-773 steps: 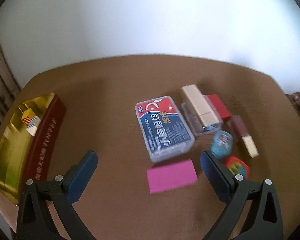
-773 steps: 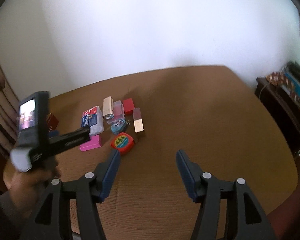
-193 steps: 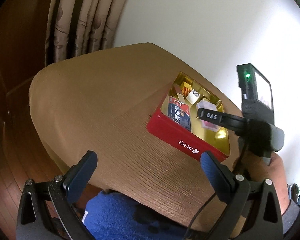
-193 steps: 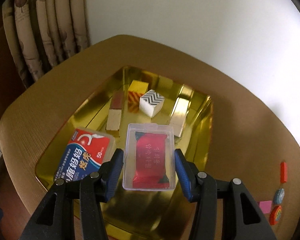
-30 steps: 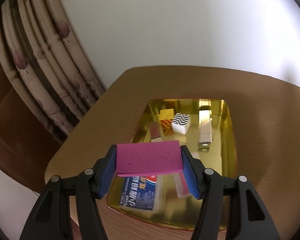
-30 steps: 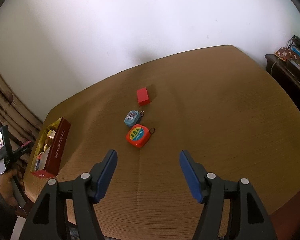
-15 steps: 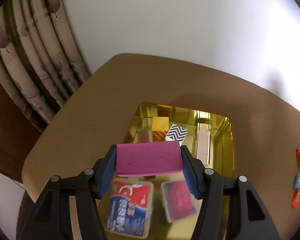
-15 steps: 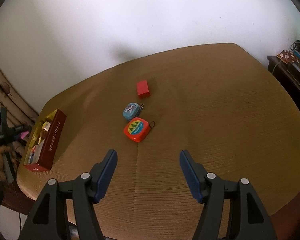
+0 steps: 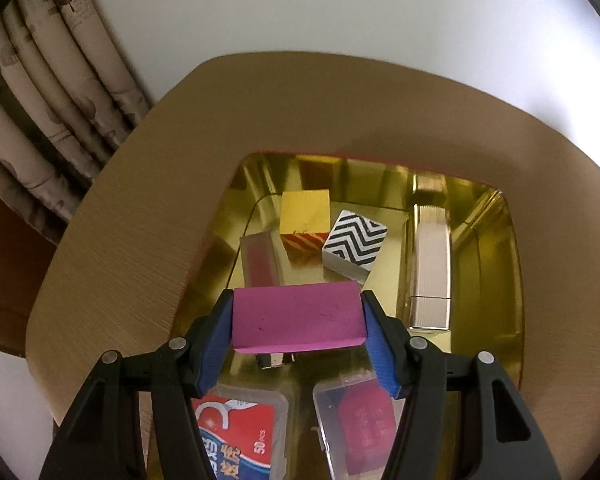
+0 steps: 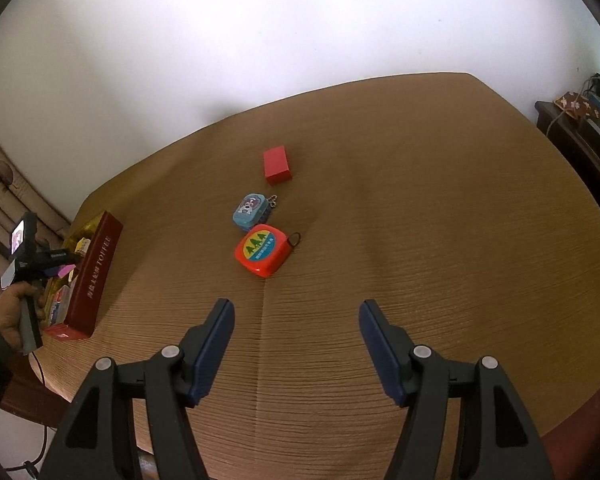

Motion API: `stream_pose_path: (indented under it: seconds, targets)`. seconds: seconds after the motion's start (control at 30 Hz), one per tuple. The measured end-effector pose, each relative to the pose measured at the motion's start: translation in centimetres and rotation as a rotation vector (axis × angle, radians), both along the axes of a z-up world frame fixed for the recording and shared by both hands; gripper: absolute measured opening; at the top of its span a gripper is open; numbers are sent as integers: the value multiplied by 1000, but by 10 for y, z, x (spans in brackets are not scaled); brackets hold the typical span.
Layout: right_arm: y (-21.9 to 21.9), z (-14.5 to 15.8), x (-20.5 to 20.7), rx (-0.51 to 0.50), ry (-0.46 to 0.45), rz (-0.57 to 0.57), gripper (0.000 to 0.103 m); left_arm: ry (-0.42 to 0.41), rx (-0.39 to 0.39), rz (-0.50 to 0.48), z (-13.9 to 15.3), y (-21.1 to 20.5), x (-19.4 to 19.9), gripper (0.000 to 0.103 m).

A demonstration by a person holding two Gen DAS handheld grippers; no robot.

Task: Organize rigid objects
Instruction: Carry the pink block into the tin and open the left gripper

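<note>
So the left gripper point(image 9: 298, 322) has the pink block point(image 9: 298, 318) clamped flat between its blue pads, hanging over the gold tin point(image 9: 512, 280), right above the stuff already in there: zigzag cube point(image 9: 355, 246), yellow block point(image 9: 305, 212), two clear cases. The right gripper point(image 10: 296, 344) is empty, jaws spread wide over the table point(image 10: 420, 240), with the orange tape measure point(image 10: 262, 250), blue keychain tin point(image 10: 251, 210) and red block point(image 10: 277, 165) lying just ahead of it.

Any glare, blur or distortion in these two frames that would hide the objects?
Left wrist view: the gold tin mirrors its contents, glare on its walls; the pink block in the left claw is sharp. Right wrist view: evenly lit and sharp; fisheye bends the table edge; soft shadows beside the red block and tape measure.
</note>
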State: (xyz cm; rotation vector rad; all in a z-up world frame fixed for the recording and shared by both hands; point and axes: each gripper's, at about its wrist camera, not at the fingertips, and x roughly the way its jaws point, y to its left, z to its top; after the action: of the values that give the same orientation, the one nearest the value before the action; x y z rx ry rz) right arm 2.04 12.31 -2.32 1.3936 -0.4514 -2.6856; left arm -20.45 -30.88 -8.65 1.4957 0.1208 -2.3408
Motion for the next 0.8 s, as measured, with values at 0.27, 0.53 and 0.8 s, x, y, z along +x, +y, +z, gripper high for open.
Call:
stream_pose_path:
  seconds: [0.27, 0.53, 0.8]
  targets:
    - [0, -4, -1, -3, -13, 3, 66, -14, -11, 6, -5, 5, -5, 57]
    - [-3, -4, 1, 11, -11, 12, 66, -11, -53, 38, -3, 8, 0, 68]
    - [-13, -14, 2, 66, -21, 37, 66, 131, -121, 6, 34, 29, 42, 89]
